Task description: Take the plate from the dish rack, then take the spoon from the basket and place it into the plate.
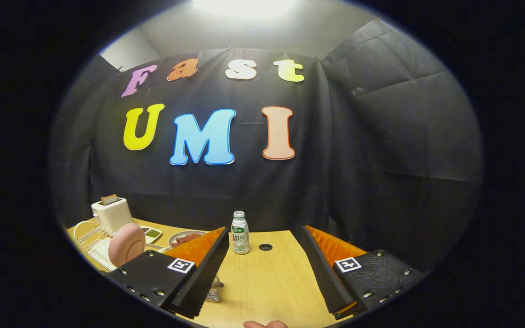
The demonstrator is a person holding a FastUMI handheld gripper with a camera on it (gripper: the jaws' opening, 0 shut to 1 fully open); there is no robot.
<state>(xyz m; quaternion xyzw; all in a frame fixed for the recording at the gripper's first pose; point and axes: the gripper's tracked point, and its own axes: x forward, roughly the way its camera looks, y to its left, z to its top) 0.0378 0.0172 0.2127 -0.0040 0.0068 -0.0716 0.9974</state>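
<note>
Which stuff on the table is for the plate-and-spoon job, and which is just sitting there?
For the job:
pink plate, standing in the white dish rack
gripper, open, holding nothing

Just sitting there:
toaster
small bottle, beyond the fingers
dish of food
green tray

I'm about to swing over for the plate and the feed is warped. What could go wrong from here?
1. The gripper is open and aimed at the small bottle, not the pink plate; swinging across could tip the bottle.
2. The plate stands on edge in the white dish rack, so a poor pinch may let it slip.
3. The toaster sits close behind the rack and could get bumped.
</note>
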